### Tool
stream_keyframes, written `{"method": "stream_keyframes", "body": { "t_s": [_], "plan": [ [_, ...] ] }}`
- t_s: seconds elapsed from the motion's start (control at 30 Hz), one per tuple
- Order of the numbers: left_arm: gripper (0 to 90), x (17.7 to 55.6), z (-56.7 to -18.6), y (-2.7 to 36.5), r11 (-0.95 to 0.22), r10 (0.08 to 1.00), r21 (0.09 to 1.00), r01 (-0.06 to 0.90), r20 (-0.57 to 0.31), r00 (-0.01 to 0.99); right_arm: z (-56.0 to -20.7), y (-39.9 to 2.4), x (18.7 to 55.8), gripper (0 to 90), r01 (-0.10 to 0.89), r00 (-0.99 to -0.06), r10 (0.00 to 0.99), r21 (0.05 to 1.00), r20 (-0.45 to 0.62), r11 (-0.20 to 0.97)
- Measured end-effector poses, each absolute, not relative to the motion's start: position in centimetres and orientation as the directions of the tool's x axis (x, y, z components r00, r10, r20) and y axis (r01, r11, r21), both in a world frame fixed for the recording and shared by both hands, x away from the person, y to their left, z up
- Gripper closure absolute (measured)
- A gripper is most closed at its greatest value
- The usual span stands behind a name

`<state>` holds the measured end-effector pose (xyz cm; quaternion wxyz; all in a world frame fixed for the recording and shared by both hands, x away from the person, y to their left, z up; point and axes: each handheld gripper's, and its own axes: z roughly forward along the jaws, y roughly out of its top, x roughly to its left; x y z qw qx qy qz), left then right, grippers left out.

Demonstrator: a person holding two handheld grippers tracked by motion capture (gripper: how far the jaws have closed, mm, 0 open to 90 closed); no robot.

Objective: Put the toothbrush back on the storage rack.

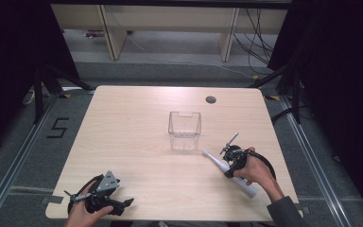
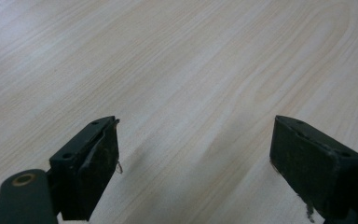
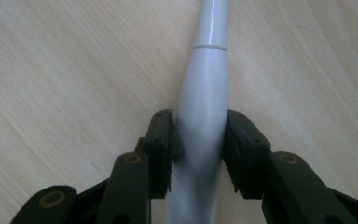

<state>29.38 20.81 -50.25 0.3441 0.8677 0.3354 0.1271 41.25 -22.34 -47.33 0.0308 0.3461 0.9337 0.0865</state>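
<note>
A white electric toothbrush lies flat on the wooden table at the right, its thin neck pointing toward the middle. My right gripper is shut on its thick handle. In the right gripper view both pads press the sides of the toothbrush, and the right gripper sits low over the wood. A clear plastic box stands upright and empty just beyond the brush's tip. My left gripper rests at the front left, open. In the left gripper view the left gripper has only bare wood between its jaws.
A round cable hole sits in the table's far right part. Beyond the far edge are desk legs and cables on the floor. Dark curtains flank both sides, and a floor marking "5" lies at the left.
</note>
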Motion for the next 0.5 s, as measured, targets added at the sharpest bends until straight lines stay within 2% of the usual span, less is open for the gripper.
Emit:
{"method": "stream_keyframes", "body": {
  "t_s": [0.07,0.43,0.5],
  "plan": [
    [15.1,29.37,-50.25,20.79,-0.538,0.669,0.683,0.495,-0.011,0.743,-47.32,-22.11,41.17,64.6,0.664,-0.742,0.670,0.158,0.018,0.731],
    [15.2,29.36,-50.29,20.77,-0.537,0.669,0.684,0.493,-0.010,0.743,-47.45,-21.94,41.83,65.8,0.622,-0.779,0.627,0.108,-0.014,0.776],
    [15.2,29.37,-50.28,20.82,-0.542,0.670,0.682,0.492,-0.004,0.743,-47.35,-21.62,41.81,65.9,0.639,-0.766,0.642,0.089,-0.012,0.764]
  ]
}}
